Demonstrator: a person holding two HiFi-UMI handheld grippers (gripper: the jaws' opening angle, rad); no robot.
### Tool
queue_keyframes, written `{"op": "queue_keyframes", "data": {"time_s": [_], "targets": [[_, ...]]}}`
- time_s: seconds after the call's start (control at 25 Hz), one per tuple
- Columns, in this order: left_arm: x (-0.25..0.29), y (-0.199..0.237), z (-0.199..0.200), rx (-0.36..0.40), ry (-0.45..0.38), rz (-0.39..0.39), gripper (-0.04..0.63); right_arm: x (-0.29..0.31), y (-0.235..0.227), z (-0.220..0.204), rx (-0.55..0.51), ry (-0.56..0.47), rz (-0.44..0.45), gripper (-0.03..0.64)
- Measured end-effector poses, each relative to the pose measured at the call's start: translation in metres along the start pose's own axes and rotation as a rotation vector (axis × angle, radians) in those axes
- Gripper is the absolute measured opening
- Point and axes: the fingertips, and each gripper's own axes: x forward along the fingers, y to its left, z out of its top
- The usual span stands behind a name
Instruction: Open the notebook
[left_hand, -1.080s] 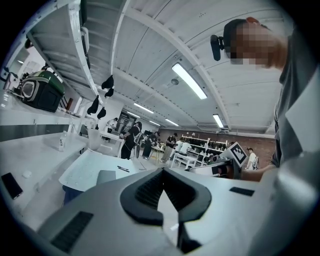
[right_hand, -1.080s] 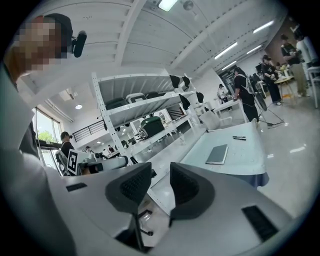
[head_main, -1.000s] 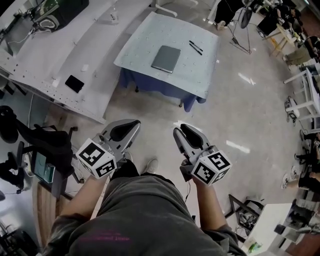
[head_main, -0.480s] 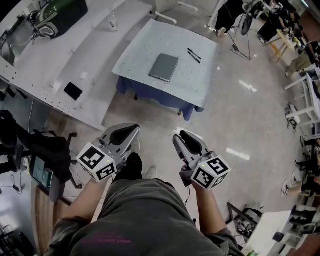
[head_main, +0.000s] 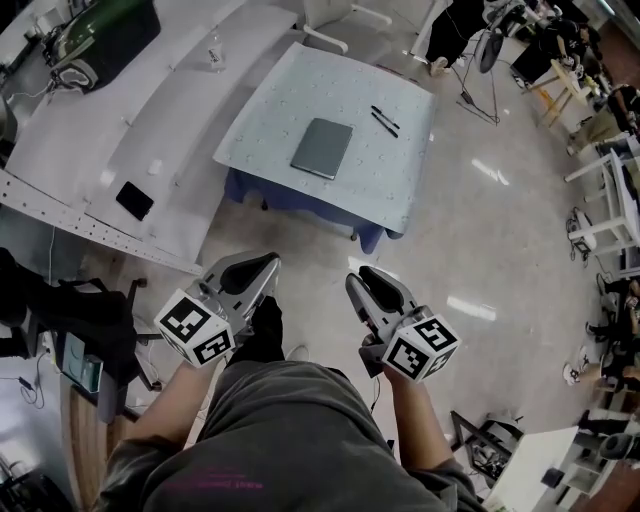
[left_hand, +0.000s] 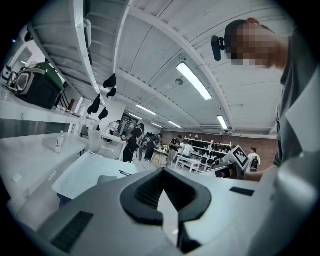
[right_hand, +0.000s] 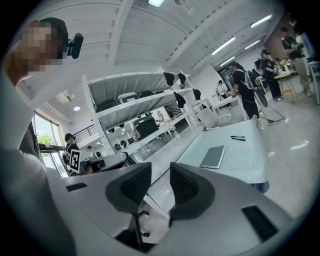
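Item: closed grey notebook (head_main: 322, 148), upper centre, flat on worktop (head_main: 262, 118). left hand-held gripper (head_main: 262, 262) jaws together; right hand-held gripper (head_main: 362, 275) jaws slightly apart, empty.

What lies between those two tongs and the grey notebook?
Head view: just shiny floor and the table's front edge; nothing else.

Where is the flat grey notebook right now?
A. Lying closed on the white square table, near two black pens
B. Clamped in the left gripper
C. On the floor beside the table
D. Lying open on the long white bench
A: in the head view the flat grey notebook lies closed on the white square table, with the two black pens just beyond it.
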Motion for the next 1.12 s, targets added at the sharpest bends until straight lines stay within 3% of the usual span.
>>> {"op": "queue_keyframes", "data": {"time_s": [1.12], "targets": [[0.109, 0.248, 0.04, -0.049, 0.124, -0.088, 0.002, 0.236, -0.089, 0.068, 0.099, 0.088, -0.116, 0.097]]}}
